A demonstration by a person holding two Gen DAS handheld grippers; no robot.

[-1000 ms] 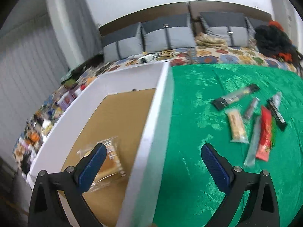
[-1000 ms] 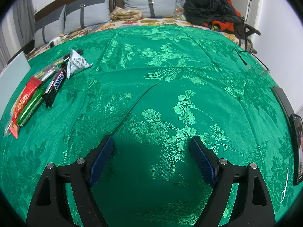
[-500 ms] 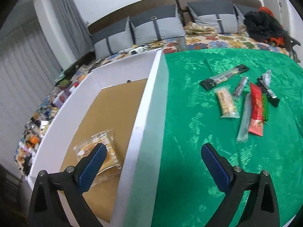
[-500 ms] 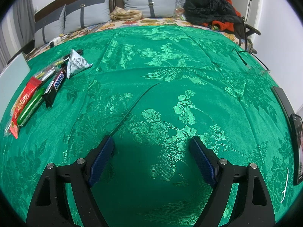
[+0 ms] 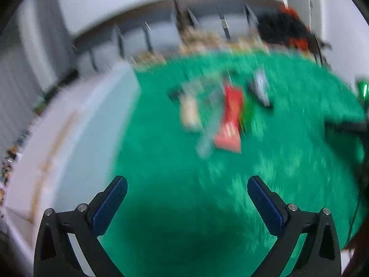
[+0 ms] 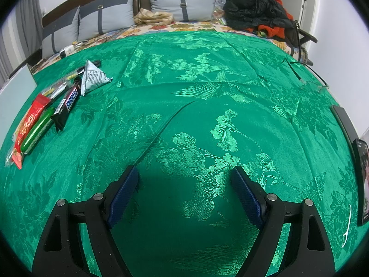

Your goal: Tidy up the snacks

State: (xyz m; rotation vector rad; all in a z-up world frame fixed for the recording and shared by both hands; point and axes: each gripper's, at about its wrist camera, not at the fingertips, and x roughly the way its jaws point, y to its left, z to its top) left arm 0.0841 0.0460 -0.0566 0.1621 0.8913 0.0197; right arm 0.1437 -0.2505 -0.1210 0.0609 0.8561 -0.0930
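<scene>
Green brocade cloth carries the snacks: a red packet, a Snickers bar and a silver pouch cluster near a white box. Left gripper and right gripper hover spread, empty; the left view seems blurred.

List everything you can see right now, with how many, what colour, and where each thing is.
Bedspread: one, green, covering the bed.
Snickers bar: one, dark wrapper, far left in the snack cluster.
Red packet: one, red, leftmost of the cluster.
Green stick: one, green, beside the red packet.
Silver pouch: one, silver, at the cluster's far end.
White box: one, white, blurred, at the bed's left edge.
Pillows: several, grey, at the headboard.
Clothes pile: one, black and orange, far right.
Left gripper: one, black with blue pads, open over the bedspread.
Right gripper: one, same colours, open and empty.
</scene>
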